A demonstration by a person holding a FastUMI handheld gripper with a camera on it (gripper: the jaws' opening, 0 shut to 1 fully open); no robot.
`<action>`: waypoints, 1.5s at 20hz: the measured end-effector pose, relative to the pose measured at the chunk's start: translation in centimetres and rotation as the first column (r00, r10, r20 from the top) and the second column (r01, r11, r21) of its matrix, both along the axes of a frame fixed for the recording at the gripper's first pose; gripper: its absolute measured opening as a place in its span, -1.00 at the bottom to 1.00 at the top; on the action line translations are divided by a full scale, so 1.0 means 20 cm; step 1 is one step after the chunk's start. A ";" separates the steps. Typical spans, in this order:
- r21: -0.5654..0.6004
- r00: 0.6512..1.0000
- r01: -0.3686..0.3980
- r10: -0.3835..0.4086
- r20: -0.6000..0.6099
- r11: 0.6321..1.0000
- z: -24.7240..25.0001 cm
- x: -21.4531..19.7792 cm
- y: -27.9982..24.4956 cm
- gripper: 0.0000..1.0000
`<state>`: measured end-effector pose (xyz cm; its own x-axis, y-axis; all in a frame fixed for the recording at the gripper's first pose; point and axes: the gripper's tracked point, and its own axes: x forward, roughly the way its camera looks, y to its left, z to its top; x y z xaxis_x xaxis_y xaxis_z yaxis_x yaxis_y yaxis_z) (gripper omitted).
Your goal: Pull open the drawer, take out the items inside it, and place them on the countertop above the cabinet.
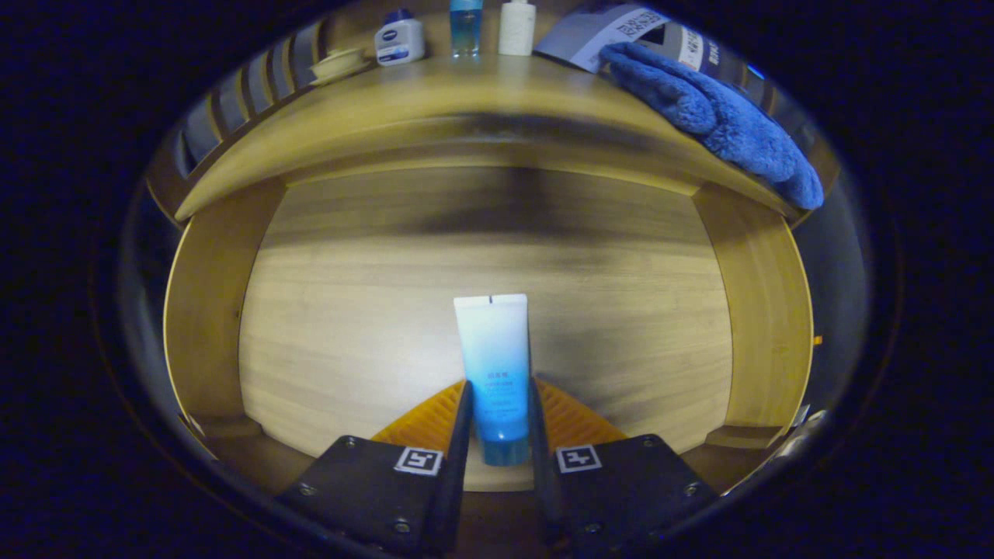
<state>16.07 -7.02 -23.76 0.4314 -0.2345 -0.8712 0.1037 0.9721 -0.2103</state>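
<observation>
Gripper view: open light-wood drawer [311,334], bare plank floor, under wooden table [435,93]. Tool [497,423] clamped on one white-to-blue plastic tube [494,365], both fingers pressing its lower sides, tube lying in drawer. On table: one white jar with blue lid [399,39], one blue bottle [466,23], one white bottle [517,25], one cream dish [338,64], one fluffy blue towel [714,116].

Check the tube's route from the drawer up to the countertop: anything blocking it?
Nothing visible blocks it. The gripper is shut on the tube inside the open drawer. The countertop ahead has bare wood at its front; the bottles stand along its back, the blue towel off to one side.
</observation>
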 end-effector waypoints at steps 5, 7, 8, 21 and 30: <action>0.017 1.000 -0.001 0.001 0.000 1.000 -0.02 0.01 0.00 -0.22; 0.021 1.000 -0.003 0.002 0.031 1.000 -0.01 -0.01 0.01 -0.33; 0.031 0.999 0.001 -0.002 0.049 1.000 0.01 -0.02 0.01 -0.33; 0.063 0.809 -0.118 0.059 0.585 0.991 0.79 -0.11 0.17 -0.34; -0.070 0.653 -0.143 0.147 0.743 0.987 1.28 0.19 0.30 -0.34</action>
